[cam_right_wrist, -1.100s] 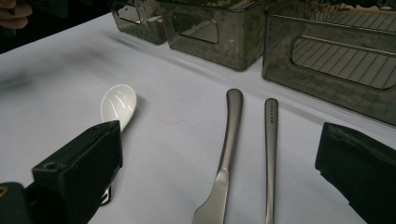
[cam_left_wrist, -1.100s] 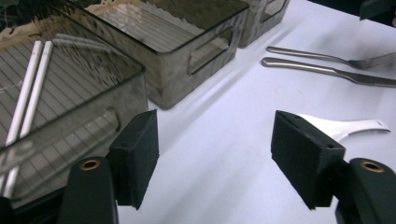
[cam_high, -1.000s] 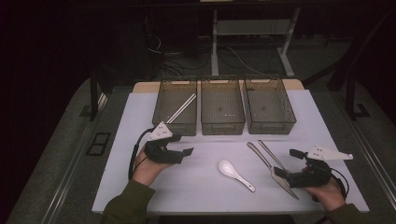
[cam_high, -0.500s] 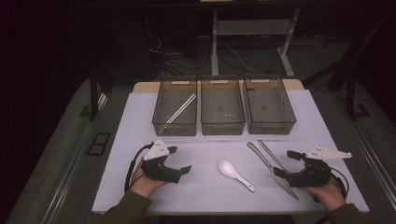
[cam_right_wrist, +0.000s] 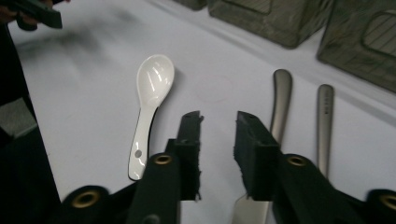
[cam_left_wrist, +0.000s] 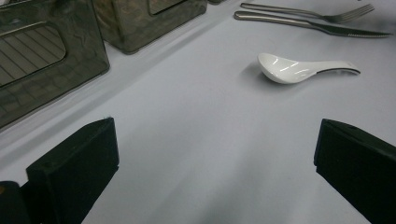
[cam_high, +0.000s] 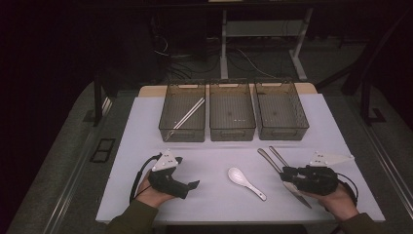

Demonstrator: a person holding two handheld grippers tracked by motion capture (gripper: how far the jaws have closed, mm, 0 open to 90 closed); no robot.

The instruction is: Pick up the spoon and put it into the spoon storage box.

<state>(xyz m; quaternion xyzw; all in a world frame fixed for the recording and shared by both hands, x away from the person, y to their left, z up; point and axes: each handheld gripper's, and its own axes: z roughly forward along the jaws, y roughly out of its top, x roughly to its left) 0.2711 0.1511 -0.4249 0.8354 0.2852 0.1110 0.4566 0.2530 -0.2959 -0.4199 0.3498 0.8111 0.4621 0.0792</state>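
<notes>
Since a second ago the left gripper (cam_high: 187, 185) has come back from near the bins toward the table's near edge and sunk low over the white sheet (cam_high: 214, 195); its jaws have just been opening and now stand wide apart with nothing but bare sheet between them, as the left gripper view shows. Over the same second the right gripper (cam_high: 287, 174) has barely shifted, and its jaws have just been closing: the right gripper view shows them close together with a narrow gap left, nothing pinched between them, the silver metal table knife (cam_right_wrist: 280, 100) lying under and just beside the right-hand jaw.

No label, brand or writing can be read anywhere.

Three smoke-tinted clear plastic bins stand in a row along the far side of the sheet. The left bin (cam_high: 168, 109) holds a pair of pale chopsticks (cam_high: 189, 113) laid slantwise. The middle bin (cam_high: 232, 132) and the right bin (cam_high: 303, 114) show only their floors.

On the sheet, between the two grippers, lies a white ceramic soup spoon (cam_high: 246, 182), bowl toward the left gripper. A silver metal fork (cam_high: 278, 155) lies just beside the knife, both slanting toward the right gripper, well apart from the spoon.
</notes>
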